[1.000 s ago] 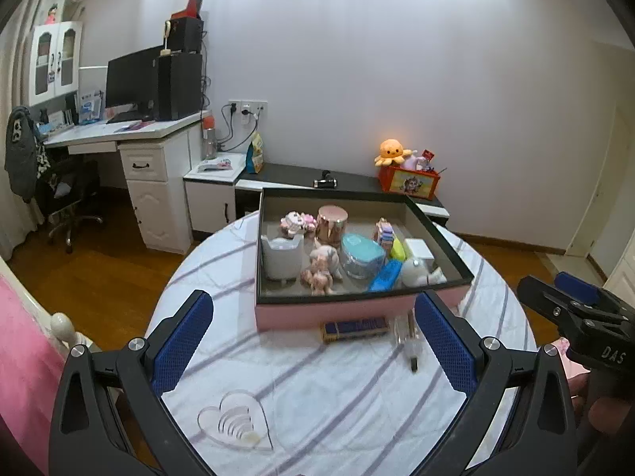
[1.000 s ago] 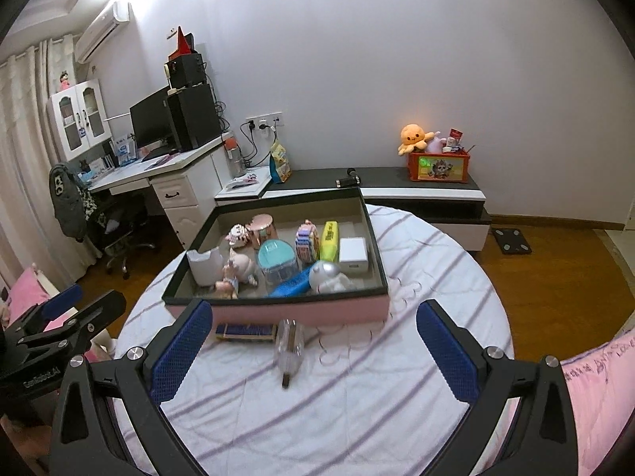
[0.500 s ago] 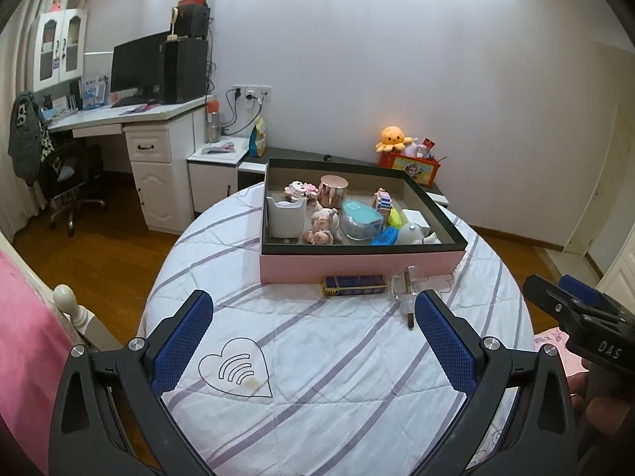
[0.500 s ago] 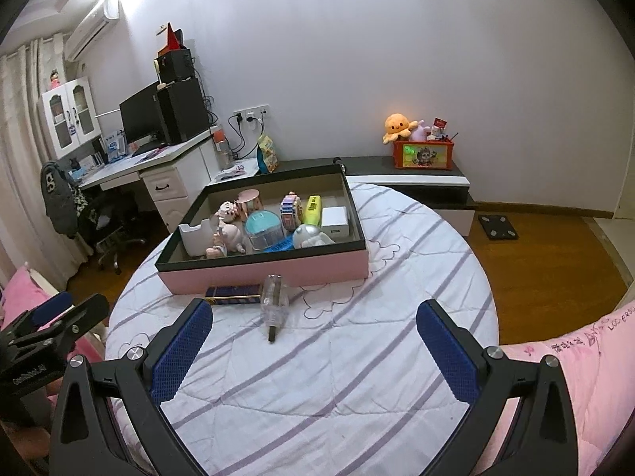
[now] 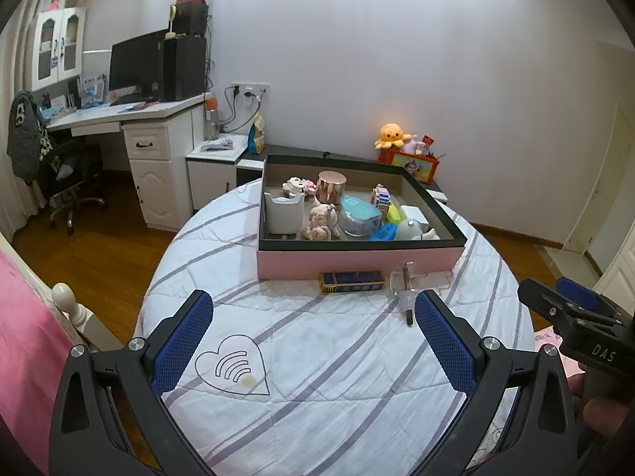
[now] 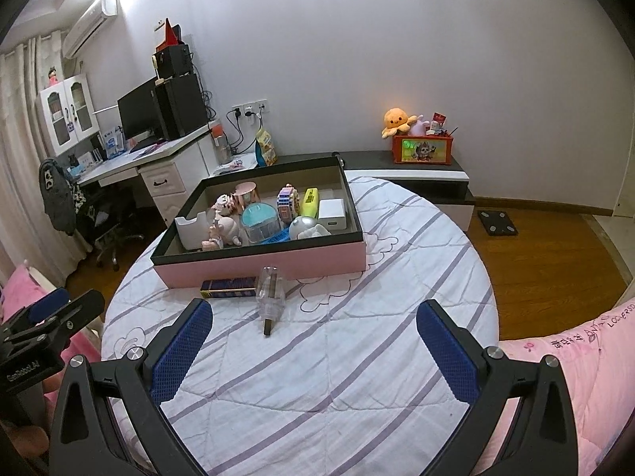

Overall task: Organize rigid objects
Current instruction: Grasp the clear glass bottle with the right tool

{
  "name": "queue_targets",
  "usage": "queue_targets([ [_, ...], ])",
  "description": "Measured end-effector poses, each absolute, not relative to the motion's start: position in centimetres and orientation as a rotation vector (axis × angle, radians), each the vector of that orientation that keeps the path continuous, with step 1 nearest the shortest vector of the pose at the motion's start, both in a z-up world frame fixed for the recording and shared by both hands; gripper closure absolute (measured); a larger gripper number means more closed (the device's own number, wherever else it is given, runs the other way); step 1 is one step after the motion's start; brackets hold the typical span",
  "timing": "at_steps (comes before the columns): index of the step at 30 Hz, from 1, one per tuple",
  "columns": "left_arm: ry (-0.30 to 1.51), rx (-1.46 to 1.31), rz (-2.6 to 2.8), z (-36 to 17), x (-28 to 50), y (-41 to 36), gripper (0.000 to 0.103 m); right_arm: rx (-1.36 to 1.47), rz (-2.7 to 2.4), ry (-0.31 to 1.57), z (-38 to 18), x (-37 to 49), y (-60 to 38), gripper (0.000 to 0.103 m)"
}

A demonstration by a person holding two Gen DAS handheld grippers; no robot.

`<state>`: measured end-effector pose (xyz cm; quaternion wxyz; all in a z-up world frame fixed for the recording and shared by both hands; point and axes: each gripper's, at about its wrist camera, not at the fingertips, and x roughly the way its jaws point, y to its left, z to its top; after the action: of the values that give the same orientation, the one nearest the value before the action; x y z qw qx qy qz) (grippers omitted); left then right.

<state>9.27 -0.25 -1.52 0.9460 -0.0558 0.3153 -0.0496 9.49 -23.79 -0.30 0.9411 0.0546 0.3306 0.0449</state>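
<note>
A pink box with a dark rim [image 5: 357,261] [image 6: 262,263] stands at the far side of a round table and holds several small toys and containers. In front of it lie a dark blue and gold flat box [image 5: 352,281] [image 6: 228,288] and a clear bottle with a brown stick [image 5: 405,292] [image 6: 270,297]. My left gripper [image 5: 313,351] is open and empty, well short of them. My right gripper [image 6: 313,351] is open and empty too, and shows at the right edge of the left wrist view [image 5: 575,317].
The round table has a white quilt with purple stripes [image 5: 325,357] [image 6: 357,357]. A pink bed [image 5: 27,341] lies at the left and pink bedding [image 6: 575,349] at the right. A desk with a monitor [image 5: 135,63] and a low cabinet [image 6: 416,174] stand along the wall.
Both grippers have pulled back from the box and the table, so more of the quilt shows in front. Both stay open and empty.
</note>
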Motion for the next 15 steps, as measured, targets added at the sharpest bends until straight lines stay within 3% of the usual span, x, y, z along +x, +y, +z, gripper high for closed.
queue_targets([
  [15,0.725,-0.109,-0.093,-4.3,12.2,-0.4,0.000,0.083,0.174,0.812,-4.5,14.5,-21.9,0.000],
])
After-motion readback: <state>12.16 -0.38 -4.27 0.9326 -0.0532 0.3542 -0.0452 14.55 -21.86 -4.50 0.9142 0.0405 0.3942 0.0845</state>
